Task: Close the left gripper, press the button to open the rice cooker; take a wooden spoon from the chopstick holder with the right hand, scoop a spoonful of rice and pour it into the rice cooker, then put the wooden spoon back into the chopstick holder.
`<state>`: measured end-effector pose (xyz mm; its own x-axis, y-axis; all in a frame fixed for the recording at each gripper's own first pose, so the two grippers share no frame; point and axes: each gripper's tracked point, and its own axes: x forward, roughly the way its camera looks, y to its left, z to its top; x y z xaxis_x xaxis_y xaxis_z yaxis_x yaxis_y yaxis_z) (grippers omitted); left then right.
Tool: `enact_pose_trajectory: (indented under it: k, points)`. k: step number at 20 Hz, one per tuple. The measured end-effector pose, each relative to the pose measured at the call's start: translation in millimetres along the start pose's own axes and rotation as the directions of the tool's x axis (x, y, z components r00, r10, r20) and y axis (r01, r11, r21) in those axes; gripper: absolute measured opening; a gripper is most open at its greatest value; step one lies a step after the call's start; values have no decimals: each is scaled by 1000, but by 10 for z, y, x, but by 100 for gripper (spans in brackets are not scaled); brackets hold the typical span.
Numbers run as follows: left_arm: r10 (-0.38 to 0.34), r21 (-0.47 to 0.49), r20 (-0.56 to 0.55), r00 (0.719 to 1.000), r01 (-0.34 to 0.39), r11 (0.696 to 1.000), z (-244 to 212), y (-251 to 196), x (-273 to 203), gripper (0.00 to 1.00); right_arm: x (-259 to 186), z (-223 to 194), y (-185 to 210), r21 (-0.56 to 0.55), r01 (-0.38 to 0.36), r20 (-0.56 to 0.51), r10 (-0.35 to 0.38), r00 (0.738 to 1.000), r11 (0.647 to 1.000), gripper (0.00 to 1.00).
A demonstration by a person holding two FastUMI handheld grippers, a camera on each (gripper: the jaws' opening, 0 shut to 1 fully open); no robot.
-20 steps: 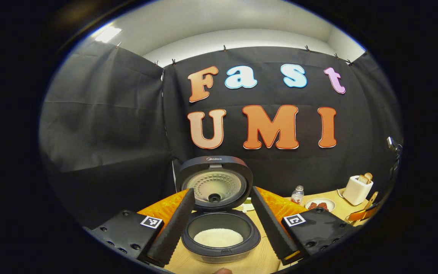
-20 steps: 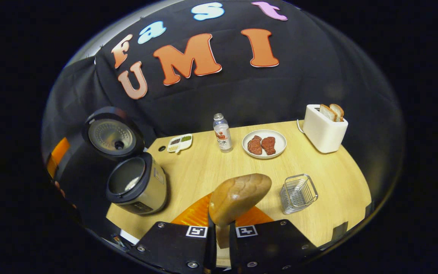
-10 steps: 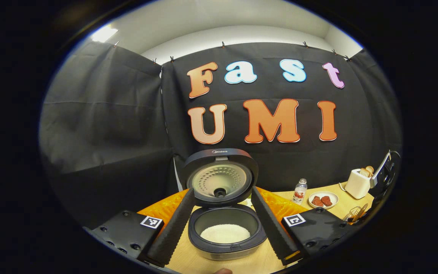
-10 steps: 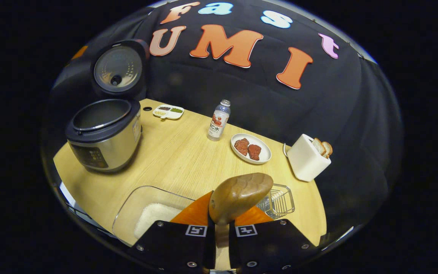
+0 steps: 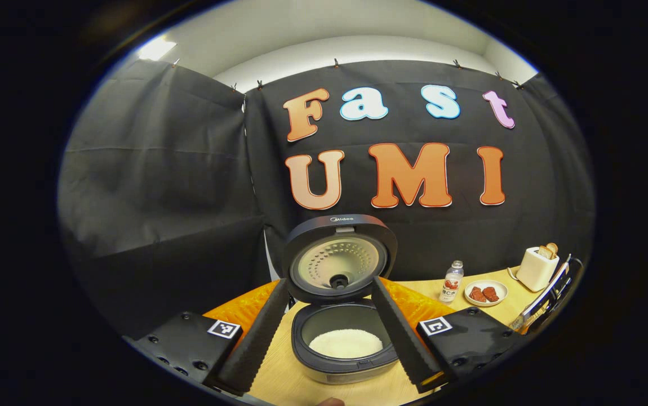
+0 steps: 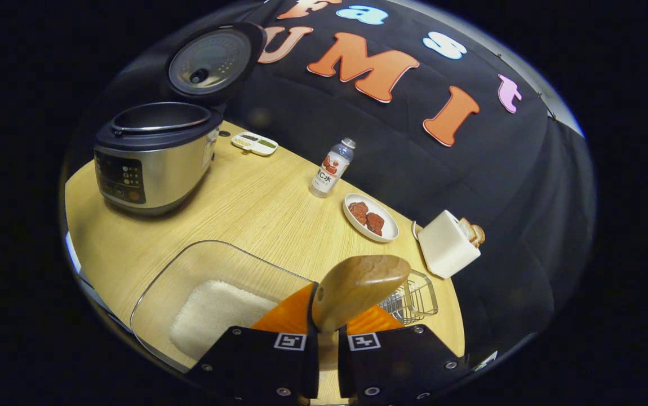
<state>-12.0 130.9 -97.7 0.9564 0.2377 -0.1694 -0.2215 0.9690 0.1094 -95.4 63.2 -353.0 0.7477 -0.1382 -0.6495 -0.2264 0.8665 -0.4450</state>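
Smooth rounded wooden spoon (image 6: 359,285) between right hand-held gripper (image 6: 327,352) fingers.

Light wooden table (image 6: 256,208) spans the right gripper view's centre. Resting on it: silver rice cooker with open lid (image 6: 152,149) upper left, small white divided dish (image 6: 254,143), clear plastic bottle (image 6: 332,169), white plate of red meat (image 6: 371,217), white toaster with bread (image 6: 448,243) right, wire basket holder (image 6: 414,298), clear rectangular container of rice (image 6: 211,301) lower left.

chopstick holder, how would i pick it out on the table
Start at the white toaster near the table's right end. Just in front of it sits the chopstick holder, partly behind the wooden spoon. It is the table's one open wire basket.
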Motion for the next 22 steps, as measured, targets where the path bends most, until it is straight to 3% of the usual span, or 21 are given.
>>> enact_pose_trajectory:
  k: [5,11,14,17,22]
  points:
    - [-4,10,2,1000,4,1000,11,48,12,100,-35,-86,259,17,1,-6,-1,1000,1000,13]
    - [-22,11,6,1000,22,1000,18,27,18,99,-41,3,285,194,-12,-18,16,1000,981,13]
    - [-28,9,1,1000,28,1000,13,20,39,99,-62,101,418,318,-66,-19,76,997,946,16]
    - [-40,16,-1,999,40,999,12,-16,36,99,-71,139,492,423,-91,-36,116,993,902,13]
    - [-61,24,-8,998,61,998,-6,-70,69,100,-63,184,596,613,-133,-57,212,976,778,13]
